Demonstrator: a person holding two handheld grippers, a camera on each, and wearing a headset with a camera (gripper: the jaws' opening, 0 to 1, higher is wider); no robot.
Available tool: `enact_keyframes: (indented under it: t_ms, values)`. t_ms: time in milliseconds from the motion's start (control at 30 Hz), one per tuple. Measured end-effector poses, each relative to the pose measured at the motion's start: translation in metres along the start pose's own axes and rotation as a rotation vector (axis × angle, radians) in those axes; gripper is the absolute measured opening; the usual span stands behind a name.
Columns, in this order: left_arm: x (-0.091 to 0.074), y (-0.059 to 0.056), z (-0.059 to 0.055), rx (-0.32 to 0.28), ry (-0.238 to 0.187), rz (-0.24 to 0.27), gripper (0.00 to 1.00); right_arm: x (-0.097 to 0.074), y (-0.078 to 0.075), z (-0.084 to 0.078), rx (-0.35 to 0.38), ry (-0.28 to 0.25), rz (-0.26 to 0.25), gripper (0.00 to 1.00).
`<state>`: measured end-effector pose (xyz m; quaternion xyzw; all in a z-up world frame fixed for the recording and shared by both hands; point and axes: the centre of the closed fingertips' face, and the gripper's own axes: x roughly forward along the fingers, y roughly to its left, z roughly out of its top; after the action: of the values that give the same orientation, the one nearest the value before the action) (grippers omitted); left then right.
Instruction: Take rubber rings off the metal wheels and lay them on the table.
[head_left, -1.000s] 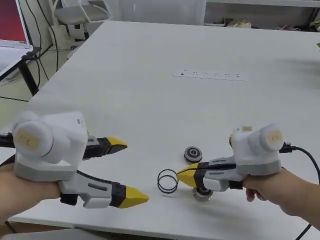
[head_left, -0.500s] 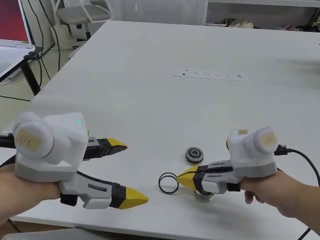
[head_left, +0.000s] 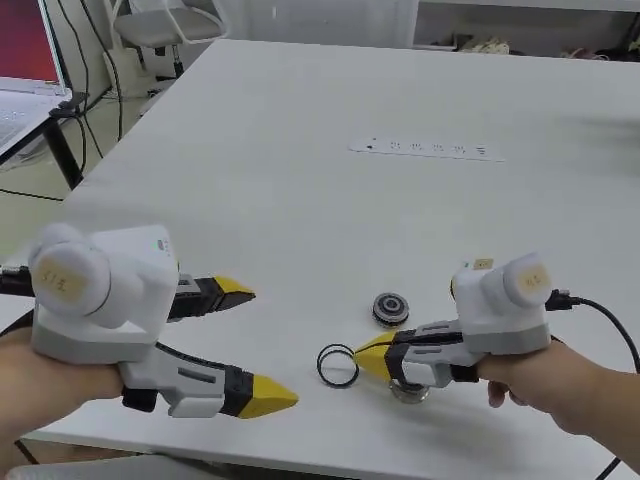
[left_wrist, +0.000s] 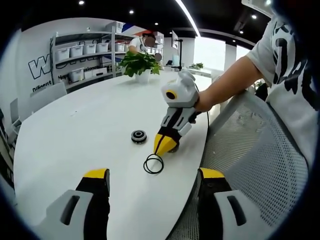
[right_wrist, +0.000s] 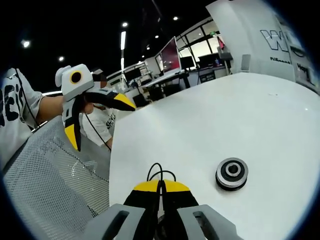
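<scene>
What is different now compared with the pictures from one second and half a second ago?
The right gripper sank slightly and eased left toward the rubber rings, jaws shut, tips at their edge. Unchanged: the rings on the table, the metal wheel beyond them, the wheel under that gripper, and the open left gripper.

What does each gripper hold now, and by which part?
The right gripper pinches the black rubber rings by their near edge; the left gripper is open, holding nothing.

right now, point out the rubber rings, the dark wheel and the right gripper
rubber rings (head_left: 320, 366) head view, loop's left edge
dark wheel (head_left: 390, 308) head view, hub
right gripper (head_left: 358, 352) head view, yellow tip
</scene>
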<state>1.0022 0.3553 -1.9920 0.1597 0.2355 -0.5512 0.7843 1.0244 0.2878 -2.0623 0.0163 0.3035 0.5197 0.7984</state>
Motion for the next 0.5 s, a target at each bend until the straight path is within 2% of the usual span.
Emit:
enact_keyframes:
  t_ms: [500]
  values:
    - [-0.0001,0.0010,-0.0055,-0.011,0.015,0.001,0.69,0.0025,-0.0033,-0.0057,-0.009,0.024,-0.018,0.00]
